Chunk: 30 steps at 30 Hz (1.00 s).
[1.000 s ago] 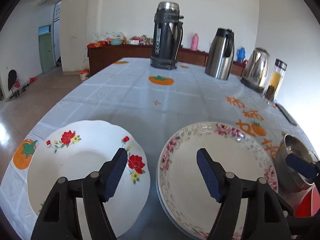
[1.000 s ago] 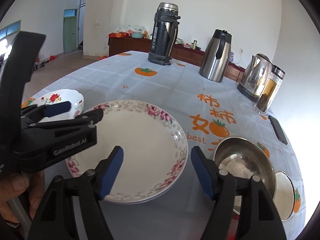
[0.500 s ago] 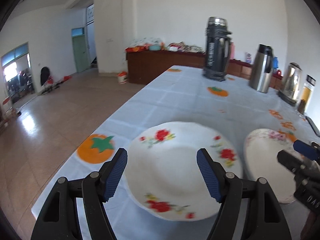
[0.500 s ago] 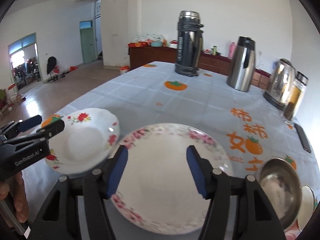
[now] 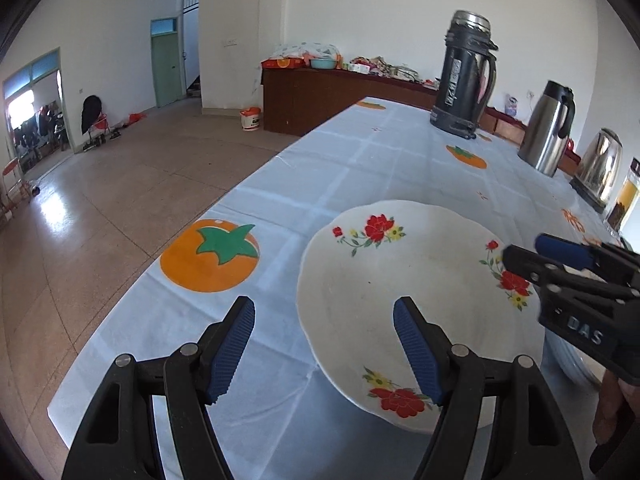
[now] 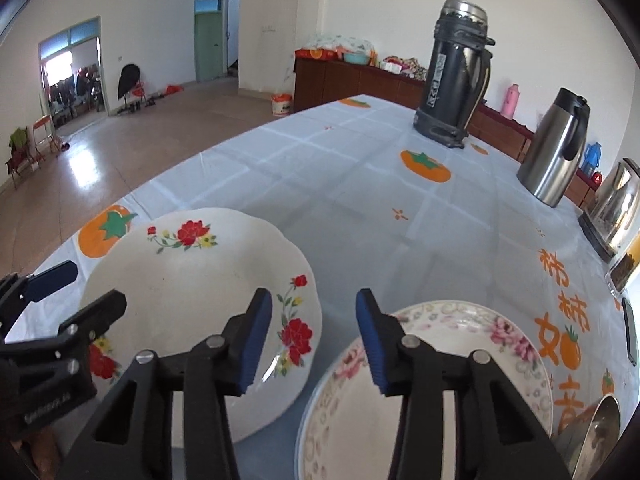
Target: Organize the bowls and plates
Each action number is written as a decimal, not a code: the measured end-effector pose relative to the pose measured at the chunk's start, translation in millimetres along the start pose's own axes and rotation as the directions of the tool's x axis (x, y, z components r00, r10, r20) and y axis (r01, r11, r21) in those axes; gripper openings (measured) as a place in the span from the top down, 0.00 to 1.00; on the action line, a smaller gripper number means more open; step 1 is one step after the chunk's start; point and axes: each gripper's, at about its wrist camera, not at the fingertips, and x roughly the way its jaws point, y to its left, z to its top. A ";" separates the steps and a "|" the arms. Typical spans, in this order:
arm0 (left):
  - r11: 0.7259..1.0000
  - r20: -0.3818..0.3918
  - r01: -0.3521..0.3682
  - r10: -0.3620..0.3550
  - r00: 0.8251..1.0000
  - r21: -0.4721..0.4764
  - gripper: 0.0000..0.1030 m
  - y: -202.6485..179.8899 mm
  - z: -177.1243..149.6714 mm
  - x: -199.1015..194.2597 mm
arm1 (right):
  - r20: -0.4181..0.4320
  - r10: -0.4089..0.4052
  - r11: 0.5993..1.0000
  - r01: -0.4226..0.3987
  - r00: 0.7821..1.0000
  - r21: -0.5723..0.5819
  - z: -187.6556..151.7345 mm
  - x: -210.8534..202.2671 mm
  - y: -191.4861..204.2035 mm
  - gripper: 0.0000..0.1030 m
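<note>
A white plate with red flowers (image 5: 404, 288) lies on the tablecloth near the table's left corner; it also shows in the right wrist view (image 6: 192, 280). A plate with a pink flower rim (image 6: 460, 364) lies just right of it. My left gripper (image 5: 324, 344) is open over the red-flower plate's near left rim. My right gripper (image 6: 314, 336) is open, empty, above the gap between the two plates, and shows at the right of the left wrist view (image 5: 560, 264). A steel bowl (image 6: 596, 440) sits at the bottom right.
A black thermos (image 6: 452, 76), a steel jug (image 6: 556, 148), a kettle (image 6: 612, 208) and a glass jar (image 5: 624, 200) stand along the far right of the table. The table's left edge (image 5: 132, 292) is close, with floor beyond. A phone (image 6: 630, 332) lies at the right edge.
Both grippers swung left. The left gripper went from between the two plates to the red-flower plate's left rim. The right gripper went from over the pink-rimmed plate toward the gap. Both stayed open.
</note>
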 end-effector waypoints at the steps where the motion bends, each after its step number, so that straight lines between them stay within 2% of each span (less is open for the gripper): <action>1: 1.000 -0.009 0.007 -0.007 1.000 0.009 0.28 -1.2 0.5 2.0 | -0.017 0.000 1.000 0.000 1.000 -0.002 2.1 3.8 0.5 0.58; 4: 0.999 -0.048 0.036 -0.034 0.998 0.035 0.28 -3.6 0.3 8.0 | -0.073 -0.020 0.999 0.017 0.997 -0.041 6.4 14.9 6.7 0.60; 6: 0.998 -0.062 0.036 -0.034 0.998 0.045 0.28 -6.1 0.4 10.8 | -0.126 -0.003 0.997 -0.006 0.992 -0.073 6.3 22.3 12.2 0.60; 8: 0.999 -0.064 0.030 -0.028 0.998 0.042 0.28 -5.8 0.1 10.8 | -0.142 0.006 0.995 -0.021 0.990 -0.102 5.2 24.0 16.6 0.58; 11: 0.999 -0.067 0.035 -0.033 0.997 0.028 0.28 -2.5 -0.5 10.0 | -0.126 0.035 0.995 -0.047 0.991 -0.092 1.3 20.0 17.0 0.60; 13: 0.999 -0.070 0.023 -0.021 0.997 0.024 0.33 -1.3 -0.7 10.4 | -0.106 0.105 0.992 -0.112 0.989 -0.064 -3.2 16.6 14.9 0.62; 14: 1.000 -0.076 0.019 -0.017 0.997 0.018 0.35 -0.6 -0.2 12.0 | -0.096 0.113 0.991 -0.120 0.989 -0.066 -5.6 15.3 16.0 0.62; 16: 1.000 -0.088 0.005 -0.004 0.996 0.002 0.45 2.2 0.2 14.7 | -0.078 0.122 0.990 -0.127 0.989 -0.068 -8.9 13.0 15.0 0.63; 19: 0.999 -0.096 -0.020 0.017 0.995 -0.028 0.54 7.8 0.6 16.6 | -0.049 0.151 0.987 -0.153 0.987 -0.040 -12.5 8.2 10.2 0.72; 21: 0.999 -0.097 -0.019 0.016 0.995 -0.034 0.55 9.4 0.4 17.2 | -0.029 0.176 0.984 -0.176 0.984 -0.012 -14.6 4.6 4.2 0.79; 24: 0.999 -0.096 -0.024 0.021 0.995 -0.032 0.56 9.2 0.0 16.6 | -0.014 0.178 0.984 -0.179 0.984 -0.016 -18.8 -0.6 2.8 0.82; 30: 0.997 -0.093 -0.054 0.049 0.994 -0.056 0.62 15.4 -0.8 14.6 | -0.011 0.189 0.982 -0.189 0.982 -0.007 -23.4 -5.6 6.8 0.80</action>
